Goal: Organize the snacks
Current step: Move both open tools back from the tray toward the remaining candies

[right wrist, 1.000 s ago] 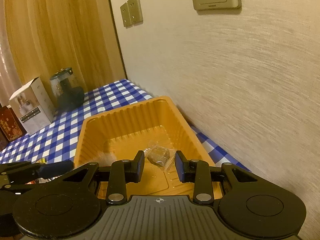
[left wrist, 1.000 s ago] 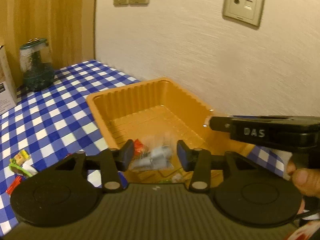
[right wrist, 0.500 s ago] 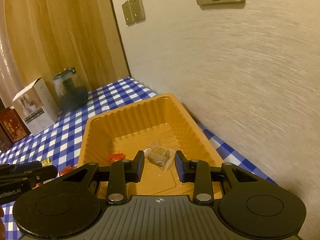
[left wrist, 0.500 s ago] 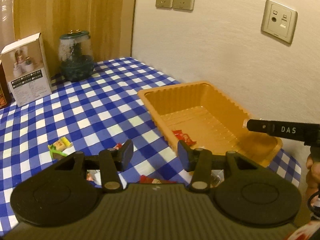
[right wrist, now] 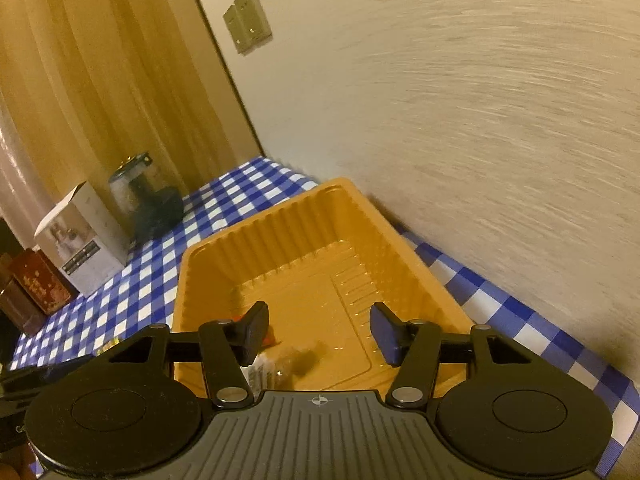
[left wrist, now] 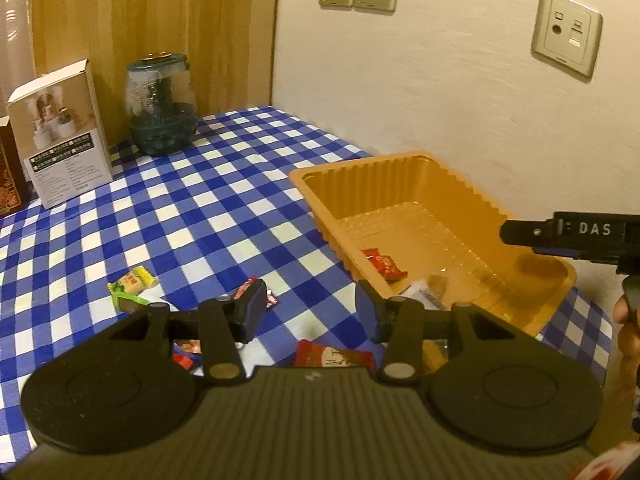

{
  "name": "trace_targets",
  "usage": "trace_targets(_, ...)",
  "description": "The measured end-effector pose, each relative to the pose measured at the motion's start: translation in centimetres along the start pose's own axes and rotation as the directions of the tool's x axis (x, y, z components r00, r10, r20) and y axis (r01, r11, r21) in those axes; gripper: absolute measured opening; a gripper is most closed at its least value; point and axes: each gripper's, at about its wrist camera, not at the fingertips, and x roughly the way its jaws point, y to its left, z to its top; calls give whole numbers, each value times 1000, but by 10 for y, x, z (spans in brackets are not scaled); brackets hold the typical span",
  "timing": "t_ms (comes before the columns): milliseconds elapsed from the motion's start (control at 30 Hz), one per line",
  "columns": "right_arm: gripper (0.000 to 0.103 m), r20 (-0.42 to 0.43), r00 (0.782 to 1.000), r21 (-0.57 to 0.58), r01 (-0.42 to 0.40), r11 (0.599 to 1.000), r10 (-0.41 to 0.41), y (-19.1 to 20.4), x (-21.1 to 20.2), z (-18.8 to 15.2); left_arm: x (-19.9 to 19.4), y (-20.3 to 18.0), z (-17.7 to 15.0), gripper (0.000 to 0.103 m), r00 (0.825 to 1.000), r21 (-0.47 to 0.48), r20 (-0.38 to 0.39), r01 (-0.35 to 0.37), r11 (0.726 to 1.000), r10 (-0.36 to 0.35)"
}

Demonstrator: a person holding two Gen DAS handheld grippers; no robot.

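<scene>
Left gripper (left wrist: 311, 310) held above the blue-and-white checked tablecloth (left wrist: 192, 216), black fingers spread wide and gripping nothing. Just to its right, a ribbed orange plastic tray (left wrist: 532, 304) against the pale textured wall (left wrist: 440, 80), holding a small red snack wrapper (left wrist: 385, 264) on the near left of its floor and a clear-wrapped dark snack (left wrist: 430, 294) beside that, nearer the camera. Scattered loose on the cloth to the left of the tray: a yellow-and-green wrapped candy (left wrist: 132, 282), a red-and-white wrapper (left wrist: 250, 290) partly behind the left finger, and a flat red packet (left wrist: 332, 356) at the near edge, just under the gripper body. Far left, standing by the wood panel: a white printed cardboard box (left wrist: 60, 136) and a dark green glass jar (left wrist: 162, 108). Right gripper (right wrist: 318, 336) poised over the near end of the same tray (right wrist: 208, 280), fingers parted and empty; below them a clear-wrapped dark piece (right wrist: 296, 362), blurred, probably lying on the tray floor rather than held. From the left camera, only the black "DAS" side of the right gripper (left wrist: 576, 234) visible, over the tray's right rim.
</scene>
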Motion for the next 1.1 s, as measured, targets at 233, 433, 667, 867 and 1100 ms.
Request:
trace_targets(233, 56, 6, 1000, -2, 2, 1000, -2, 0, -2, 0, -4, 16, -2, 45, 1000, -32, -4, -30, 999, 30)
trace_targets(433, 57, 10, 1000, -14, -3, 1000, 3, 5, -3, 0, -11, 33, -6, 45, 998, -57, -11, -69, 996, 69)
trace_targets(667, 57, 18, 1000, -37, -22, 999, 23, 13, -6, -3, -21, 53, -17, 45, 994, -81, -23, -109, 991, 108)
trace_targets(867, 57, 18, 999, -52, -42, 998, 43, 23, -7, -6, -33, 66, -31, 45, 990, -95, -46, -137, 986, 133)
trace_targets(1100, 56, 27, 997, -79, -70, 994, 72, 36, -13, -11, -46, 78, -45, 45, 983, -101, -68, -175, 979, 169)
